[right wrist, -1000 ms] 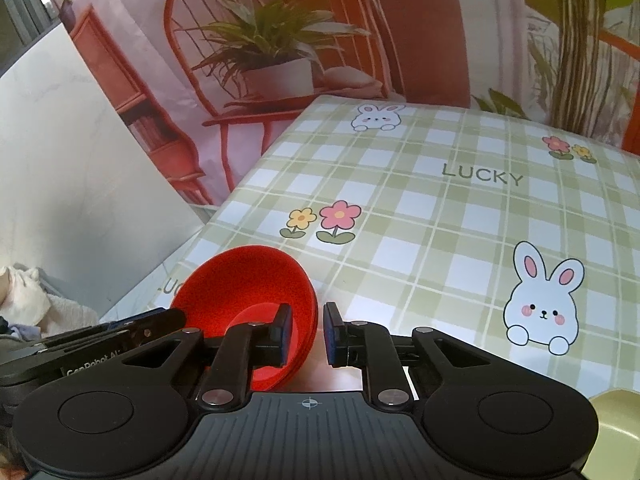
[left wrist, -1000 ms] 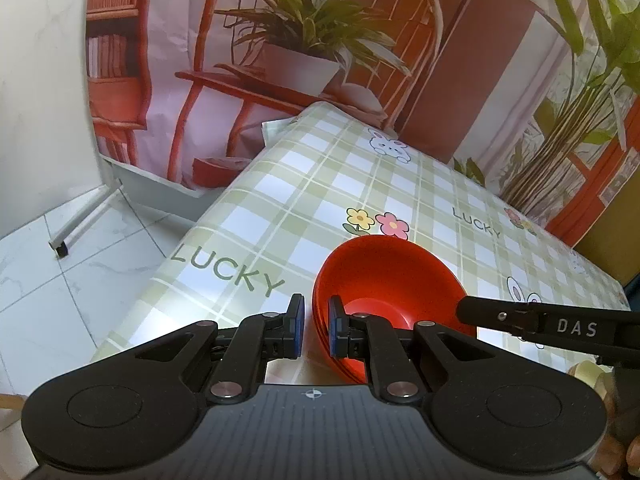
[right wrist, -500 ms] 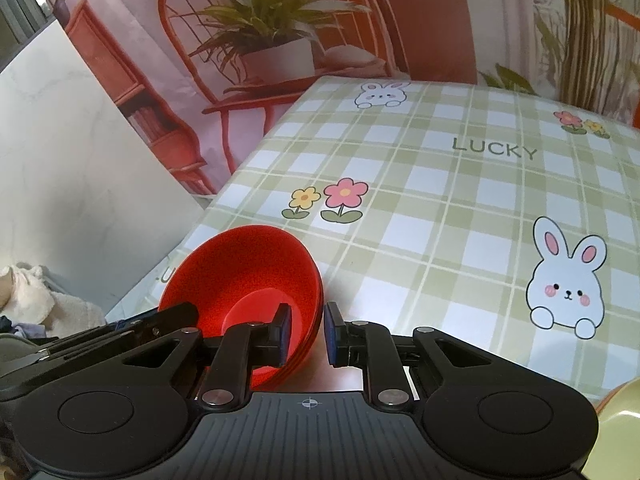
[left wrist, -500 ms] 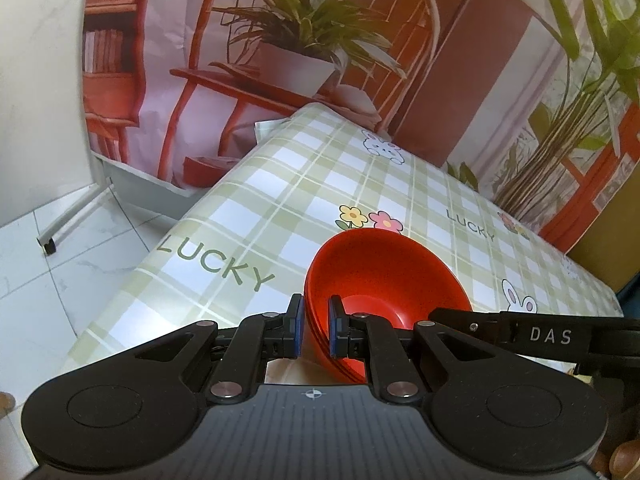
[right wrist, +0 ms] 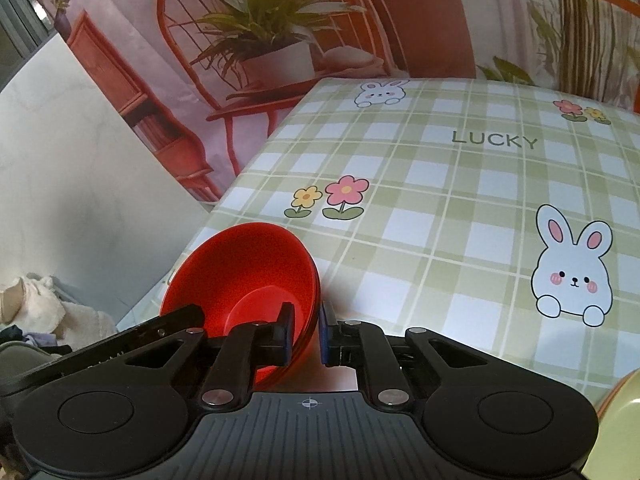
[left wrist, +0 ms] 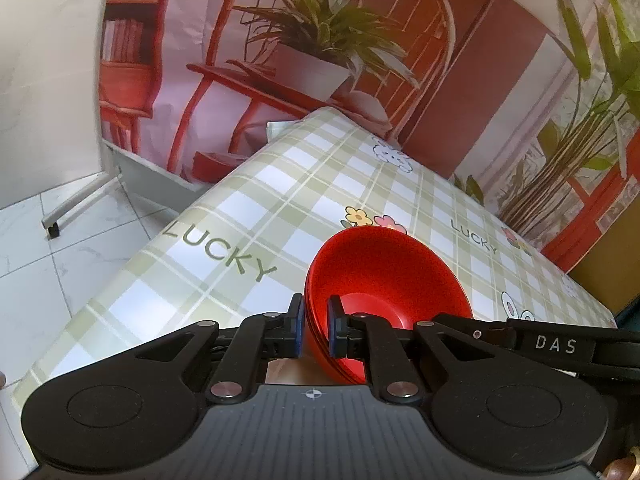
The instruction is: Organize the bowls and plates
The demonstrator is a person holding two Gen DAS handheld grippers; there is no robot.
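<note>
Checked tablecloth [left wrist: 280, 184], red bowls [left wrist: 384, 272] tilted, L gripper [left wrist: 314, 326] & R gripper [right wrist: 306, 330] clamping rims

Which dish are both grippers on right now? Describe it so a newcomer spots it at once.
Find the green checked tablecloth with bunnies and flowers. At its near edge, just this side of the flower pair, sits a red bowl, with the left gripper and the right gripper each pinching its rim. It is the only red dish.

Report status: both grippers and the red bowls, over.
Left gripper shut on red bowls' rim. Right gripper shut on the opposite rim. Bowls nested, tilted, above the tablecloth. Nothing in the way; yellow dish at right edge.
</note>
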